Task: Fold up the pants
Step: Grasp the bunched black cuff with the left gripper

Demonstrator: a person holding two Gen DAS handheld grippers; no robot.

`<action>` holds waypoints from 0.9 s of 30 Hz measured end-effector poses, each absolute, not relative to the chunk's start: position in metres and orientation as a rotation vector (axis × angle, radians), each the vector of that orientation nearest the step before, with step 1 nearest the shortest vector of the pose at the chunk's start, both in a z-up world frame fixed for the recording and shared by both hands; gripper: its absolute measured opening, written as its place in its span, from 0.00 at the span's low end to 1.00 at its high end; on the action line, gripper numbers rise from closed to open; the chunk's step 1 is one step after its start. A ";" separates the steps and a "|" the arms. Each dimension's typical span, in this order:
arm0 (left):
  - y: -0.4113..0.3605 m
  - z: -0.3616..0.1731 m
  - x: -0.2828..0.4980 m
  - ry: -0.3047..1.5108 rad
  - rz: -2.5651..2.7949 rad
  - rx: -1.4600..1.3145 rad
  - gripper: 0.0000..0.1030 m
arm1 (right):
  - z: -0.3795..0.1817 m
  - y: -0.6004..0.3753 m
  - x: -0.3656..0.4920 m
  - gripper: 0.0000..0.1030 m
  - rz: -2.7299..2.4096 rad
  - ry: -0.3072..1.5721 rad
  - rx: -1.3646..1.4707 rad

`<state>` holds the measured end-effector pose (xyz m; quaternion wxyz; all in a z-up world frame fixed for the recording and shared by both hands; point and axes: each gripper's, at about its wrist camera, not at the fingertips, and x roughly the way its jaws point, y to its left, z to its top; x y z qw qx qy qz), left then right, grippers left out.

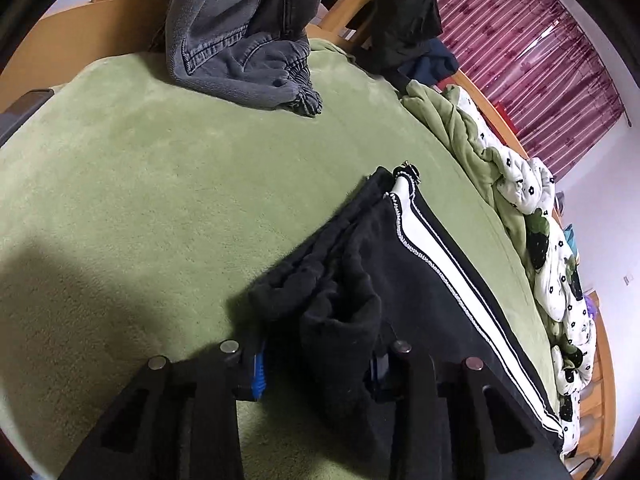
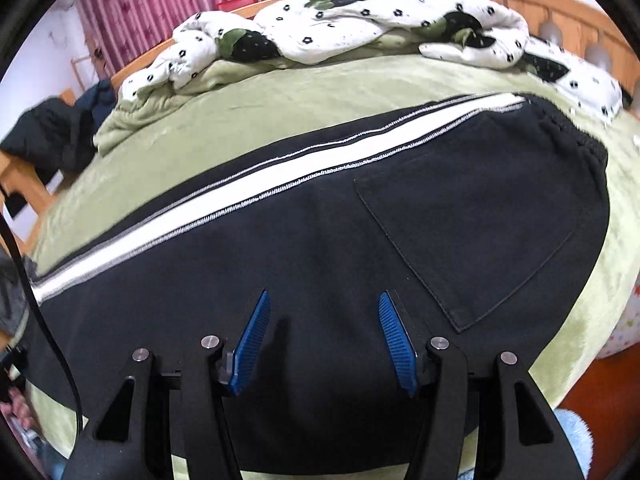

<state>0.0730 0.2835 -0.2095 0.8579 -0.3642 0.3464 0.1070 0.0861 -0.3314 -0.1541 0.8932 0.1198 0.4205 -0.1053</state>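
Left gripper (image 1: 320, 368) clamped on a bunched black fold of the pants (image 2: 320, 240), right gripper (image 2: 323, 340) with jaws apart, nothing between its pads, over the same pants lying flat, white side stripe (image 2: 256, 182) up, on the green blanket (image 1: 160, 184).

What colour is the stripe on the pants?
White, running along the black pants. The stripe shows best in the right wrist view.

Wooden bed frame (image 2: 520, 4) under green blanket (image 1: 160, 184); pink curtains (image 1: 532, 40) at far window; white walls (image 1: 600, 232).
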 end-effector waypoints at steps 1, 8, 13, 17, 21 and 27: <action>0.284 -0.210 0.072 0.723 0.225 -0.770 0.32 | -0.154 -0.328 0.085 0.55 -0.225 0.871 0.221; 0.279 -0.209 0.064 0.696 0.249 -0.753 0.32 | -0.150 -0.310 0.090 0.55 -0.204 0.875 0.133; 0.277 -0.210 0.062 0.677 0.251 -0.737 0.31 | -0.149 -0.297 0.096 0.55 -0.228 0.838 0.121; 0.281 -0.212 0.061 0.679 0.219 -0.762 0.31 | -0.153 -0.286 0.108 0.55 -0.210 0.881 0.147; 0.279 -0.211 0.064 0.689 0.221 -0.730 0.31 | -0.161 -0.272 0.120 0.54 -0.176 0.948 0.124; 0.279 -0.210 0.066 0.696 0.216 -0.728 0.31 | -0.175 -0.257 0.126 0.55 -0.169 1.000 0.133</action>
